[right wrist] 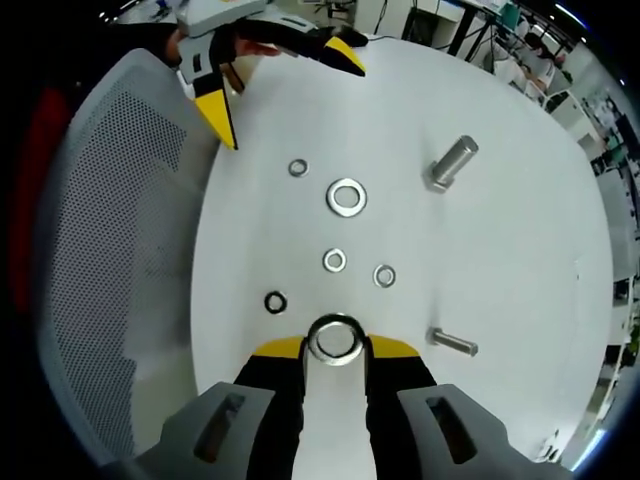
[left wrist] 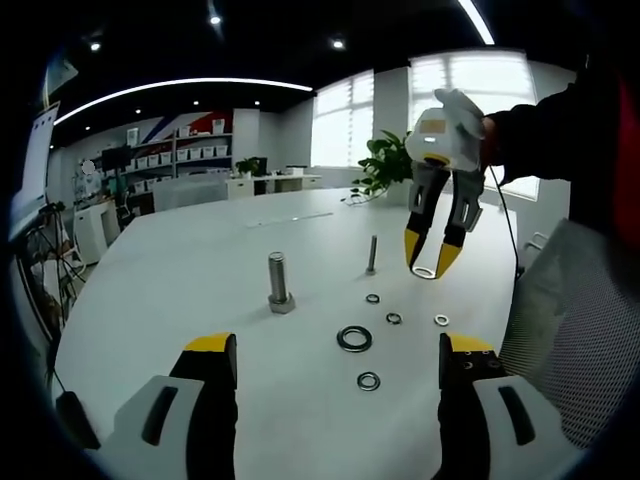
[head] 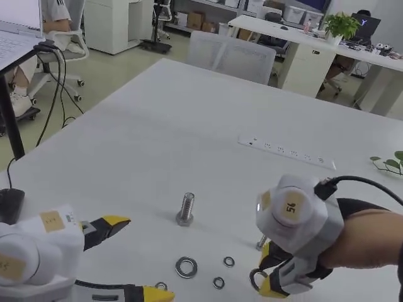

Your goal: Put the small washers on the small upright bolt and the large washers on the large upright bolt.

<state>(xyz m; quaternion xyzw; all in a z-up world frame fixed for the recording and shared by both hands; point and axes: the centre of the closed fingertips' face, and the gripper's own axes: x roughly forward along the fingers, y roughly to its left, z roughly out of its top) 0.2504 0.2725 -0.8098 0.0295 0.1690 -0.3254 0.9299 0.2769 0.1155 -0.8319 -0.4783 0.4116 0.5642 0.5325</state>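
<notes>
white matte workbench top (head: 189,119), long white power strip (head: 286,152) lying flat on it toward the far right edge. grey mesh-back office chair (head: 230,58) at the far side. potted green plant (head: 340,25) on a white desk (head: 308,69) behind; black cables (head: 55,94) hanging below an open silver laptop (head: 16,38)

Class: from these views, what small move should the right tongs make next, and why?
Probably carry the right tongs across to just above the large bolt. They are shut on a washer that looks like a large one, it hangs near the small bolt, and the large bolt looks bare.
</notes>
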